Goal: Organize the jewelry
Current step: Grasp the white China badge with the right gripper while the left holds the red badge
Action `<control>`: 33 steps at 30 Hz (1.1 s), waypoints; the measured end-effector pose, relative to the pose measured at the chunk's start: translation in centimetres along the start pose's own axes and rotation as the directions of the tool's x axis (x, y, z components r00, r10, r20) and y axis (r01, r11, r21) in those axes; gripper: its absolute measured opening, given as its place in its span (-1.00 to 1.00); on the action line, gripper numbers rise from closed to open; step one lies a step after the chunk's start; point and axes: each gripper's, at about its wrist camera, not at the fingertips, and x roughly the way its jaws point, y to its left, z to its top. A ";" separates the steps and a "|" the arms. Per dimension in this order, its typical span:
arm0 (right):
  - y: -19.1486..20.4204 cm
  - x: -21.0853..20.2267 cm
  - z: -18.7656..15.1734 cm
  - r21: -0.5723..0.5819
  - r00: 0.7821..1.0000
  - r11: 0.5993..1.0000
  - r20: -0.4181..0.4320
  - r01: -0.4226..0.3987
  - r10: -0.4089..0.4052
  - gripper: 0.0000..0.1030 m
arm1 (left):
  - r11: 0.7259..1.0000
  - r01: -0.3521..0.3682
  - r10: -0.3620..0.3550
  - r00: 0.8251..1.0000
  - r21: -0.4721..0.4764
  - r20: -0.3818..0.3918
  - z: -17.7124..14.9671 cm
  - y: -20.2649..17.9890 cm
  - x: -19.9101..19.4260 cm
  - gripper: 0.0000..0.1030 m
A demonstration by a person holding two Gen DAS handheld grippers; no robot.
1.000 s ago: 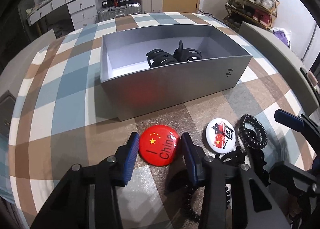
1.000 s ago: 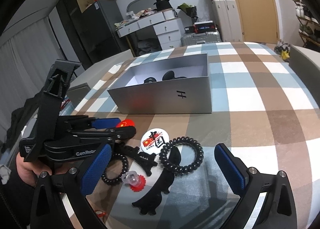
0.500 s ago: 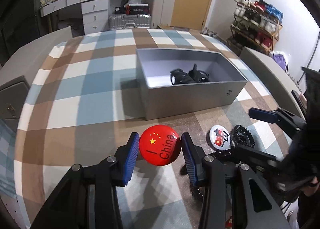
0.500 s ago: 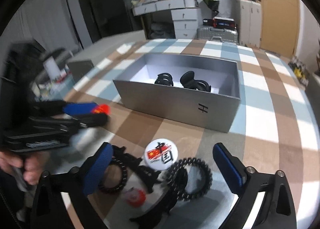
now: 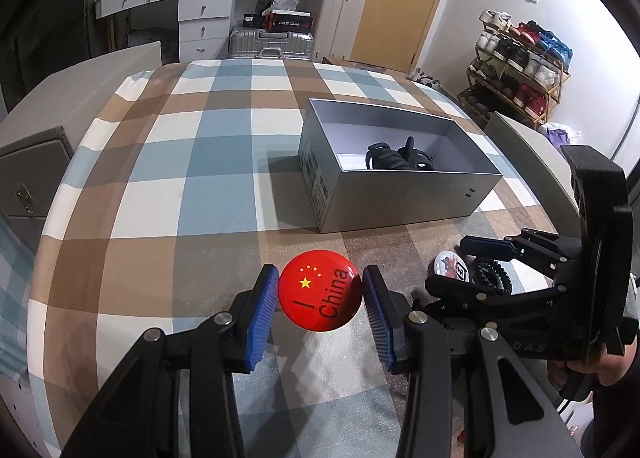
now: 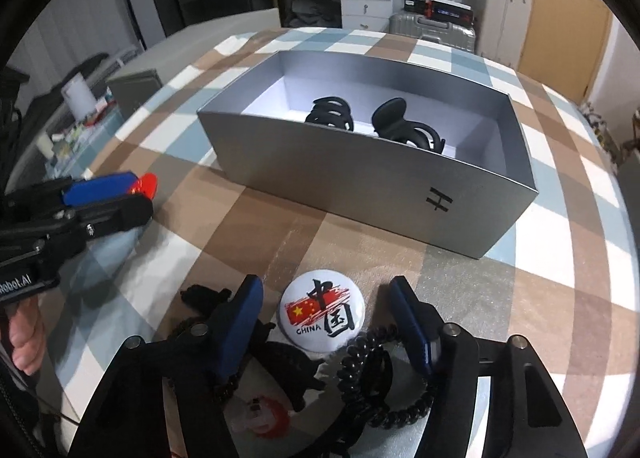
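- My left claw is clamped on the red badge, held off the surface.
- My right claw is closing around the white badge, pads not touching it.

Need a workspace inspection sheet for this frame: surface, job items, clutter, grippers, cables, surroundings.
Surface: checked cloth over the table.
Job's things: silver box open, two black hair claws inside; white badge, coiled hair tie and red badge outside it.
Clutter: black clips and a small red-and-clear piece by the hair tie.
Grippers: left gripper shut on the red badge; right gripper closing around the white badge, pads not touching it.
Cables: nothing seen.
Surroundings: drawers, suitcase, shoe rack, door.
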 end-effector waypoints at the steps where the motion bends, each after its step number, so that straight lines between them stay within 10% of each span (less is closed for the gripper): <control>1: 0.1 0.0 0.0 -0.006 1.000 1.000 -0.003 0.007 -0.007 0.21 | 1.000 0.003 -0.003 1.000 -0.002 0.000 -0.1 0.1 -0.1 -0.28; 14: 0.5 -0.6 -0.8 -0.035 0.999 0.998 0.011 0.048 -0.047 -0.19 | 1.000 0.012 -0.012 1.000 0.002 0.015 -0.2 0.2 -0.6 -0.28; 33: -2.0 -5.3 -0.2 0.130 0.935 0.959 0.287 -0.253 0.208 -0.18 | 1.000 0.002 -0.003 0.999 0.029 0.042 1.4 -1.1 -1.4 -0.28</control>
